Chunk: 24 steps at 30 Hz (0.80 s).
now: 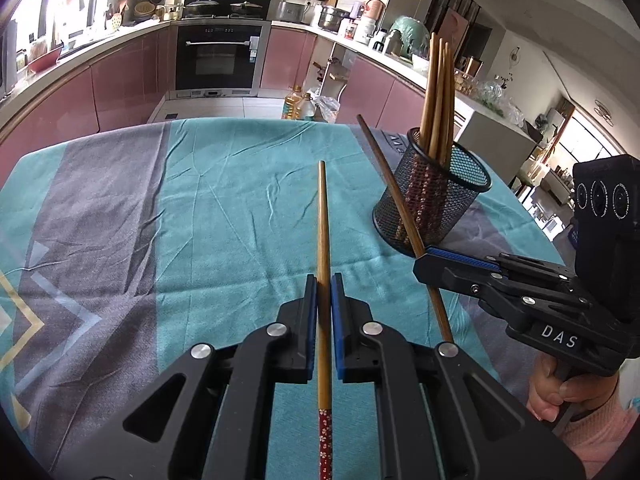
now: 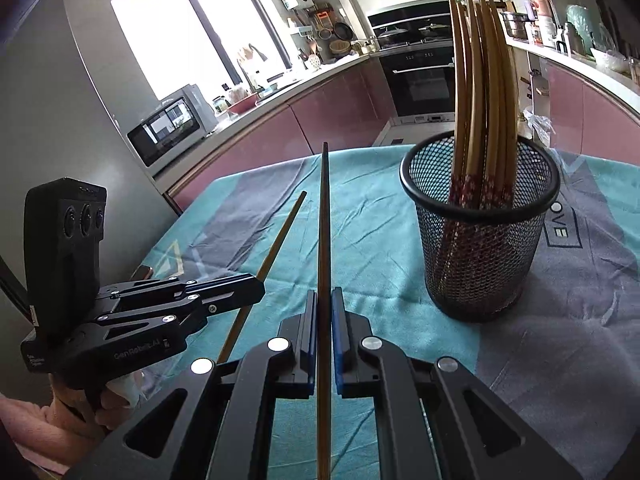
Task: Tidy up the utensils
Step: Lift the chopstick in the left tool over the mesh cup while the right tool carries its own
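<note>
Each gripper is clamped on one chopstick, held clear above the tablecloth. The left gripper pinches its chopstick so that the shaft runs straight ahead between the two blue pads, the thin plain tip pointing forward and away, the red patterned end trailing back under the tool. The right gripper holds the other chopstick the same way, its long axis lined up with the fingers and its tip out in front. From the left camera that second stick leans up and away, crossing in front of the mesh cup, which stands ahead and to the right of the left tool; for the right tool the cup is ahead and to the right, close by. The chopsticks already in the cup stand thin ends up, patterned ends down. These sticks look light, stiff and smooth, so they would likely pivot or slip in a pinch taken far from the middle; a hold nearer the centre seems steadier. To match the others, each would probably need tipping upright, with the patterned end lowered first.
</note>
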Each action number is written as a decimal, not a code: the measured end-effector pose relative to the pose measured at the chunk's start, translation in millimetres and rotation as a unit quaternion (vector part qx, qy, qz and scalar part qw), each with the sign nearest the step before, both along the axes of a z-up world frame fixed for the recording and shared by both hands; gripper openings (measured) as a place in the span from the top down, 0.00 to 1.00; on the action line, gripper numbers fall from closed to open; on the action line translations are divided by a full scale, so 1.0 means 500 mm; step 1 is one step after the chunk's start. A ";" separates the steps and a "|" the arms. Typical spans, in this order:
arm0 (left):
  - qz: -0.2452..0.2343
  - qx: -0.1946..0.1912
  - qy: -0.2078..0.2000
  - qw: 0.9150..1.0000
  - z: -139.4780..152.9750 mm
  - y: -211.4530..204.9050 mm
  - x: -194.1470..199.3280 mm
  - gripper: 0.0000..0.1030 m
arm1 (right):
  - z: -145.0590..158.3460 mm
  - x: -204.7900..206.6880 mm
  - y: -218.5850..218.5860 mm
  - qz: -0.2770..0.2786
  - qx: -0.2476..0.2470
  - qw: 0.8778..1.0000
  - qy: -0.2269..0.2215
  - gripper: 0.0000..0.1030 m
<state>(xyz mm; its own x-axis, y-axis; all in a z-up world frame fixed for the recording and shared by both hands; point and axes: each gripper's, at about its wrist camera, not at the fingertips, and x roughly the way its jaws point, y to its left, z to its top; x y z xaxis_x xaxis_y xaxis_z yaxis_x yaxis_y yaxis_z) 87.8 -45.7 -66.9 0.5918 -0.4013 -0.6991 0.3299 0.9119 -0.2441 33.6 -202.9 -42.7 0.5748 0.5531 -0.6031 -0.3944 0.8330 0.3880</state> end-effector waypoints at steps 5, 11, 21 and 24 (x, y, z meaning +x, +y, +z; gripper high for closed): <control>-0.006 -0.017 -0.007 1.000 0.016 0.003 -0.013 0.93 | 0.017 -0.007 -0.006 0.001 0.006 1.000 -0.011 0.94; -0.012 -0.032 -0.016 0.999 0.034 0.007 -0.020 0.93 | 0.033 -0.016 -0.010 -0.001 0.011 1.000 -0.024 0.94; -0.021 -0.050 -0.027 0.998 0.051 0.014 -0.030 0.93 | 0.053 -0.033 -0.022 -0.005 0.016 0.999 -0.041 0.94; -0.022 -0.051 -0.030 0.998 0.055 0.013 -0.031 0.93 | 0.058 -0.033 -0.025 -0.007 0.017 0.999 -0.045 0.94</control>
<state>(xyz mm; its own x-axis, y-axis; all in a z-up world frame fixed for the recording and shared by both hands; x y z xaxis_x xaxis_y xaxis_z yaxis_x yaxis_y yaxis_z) 72.1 -39.2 -39.4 0.6110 -0.4956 -0.6173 0.3866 0.8673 -0.3136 17.0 -215.2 -13.8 0.6329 0.5645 -0.5299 -0.4178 0.8252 0.3802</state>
